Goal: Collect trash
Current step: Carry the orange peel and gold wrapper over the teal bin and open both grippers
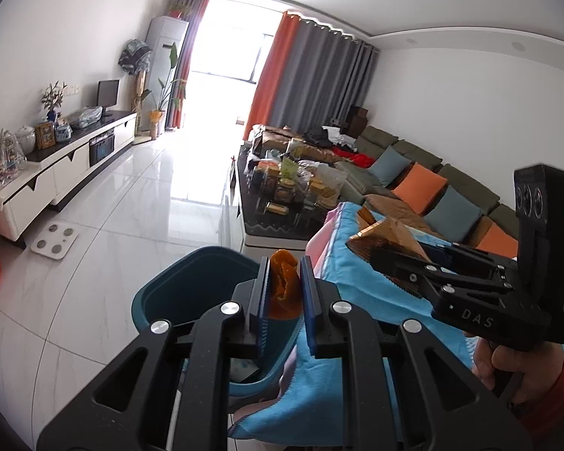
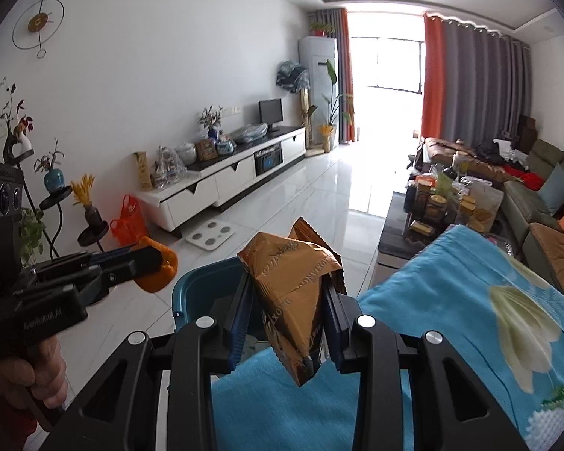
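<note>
Holding both loads: left tool point(image 1: 285, 288) clamped on orange peel point(image 1: 284, 280), right tool point(image 2: 287, 325) clamped on brown wrapper point(image 2: 293, 300). Teal bin point(image 1: 176, 293) sits below, beside the blue-clothed worktop point(image 2: 451, 323). I should centre each over the opening, then release.
</note>
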A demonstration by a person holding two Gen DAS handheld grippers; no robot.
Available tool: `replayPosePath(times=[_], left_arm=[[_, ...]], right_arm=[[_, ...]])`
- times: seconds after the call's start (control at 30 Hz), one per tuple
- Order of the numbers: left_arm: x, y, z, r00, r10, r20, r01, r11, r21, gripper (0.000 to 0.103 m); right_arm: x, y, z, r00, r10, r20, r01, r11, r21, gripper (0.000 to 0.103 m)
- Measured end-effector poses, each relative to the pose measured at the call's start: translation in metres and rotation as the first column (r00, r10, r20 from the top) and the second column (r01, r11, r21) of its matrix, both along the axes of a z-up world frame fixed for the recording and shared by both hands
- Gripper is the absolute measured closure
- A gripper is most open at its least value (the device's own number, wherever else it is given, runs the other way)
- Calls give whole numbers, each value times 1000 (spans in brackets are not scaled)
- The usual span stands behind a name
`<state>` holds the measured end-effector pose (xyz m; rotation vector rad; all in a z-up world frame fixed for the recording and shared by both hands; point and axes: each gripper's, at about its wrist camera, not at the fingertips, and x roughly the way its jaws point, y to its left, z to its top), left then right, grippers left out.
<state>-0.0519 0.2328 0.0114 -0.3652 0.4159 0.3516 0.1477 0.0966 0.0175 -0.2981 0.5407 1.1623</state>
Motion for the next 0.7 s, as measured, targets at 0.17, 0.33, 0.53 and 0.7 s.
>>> replayPosePath(times=[0.17,0.33,0.53,0.7], left_arm=[[18,13,-21,999,10,-50,-12,999,-32,87],[41,26,-42,995,14,-97,-21,998,-65,87],[67,43,-69,989,9,-147,-23,995,-93,87],[86,60,-92,983,-2,-186,-21,992,-124,87]], right_arm=[[9,26,-14,999,19,-40,-21,998,-56,70],[16,51,-29,997,31,-68,-39,992,-118,70],[24,74,-41,992,53,-112,-72,983,-169,70],[36,94,-55,975,69,-209,-113,972,-208,70]])
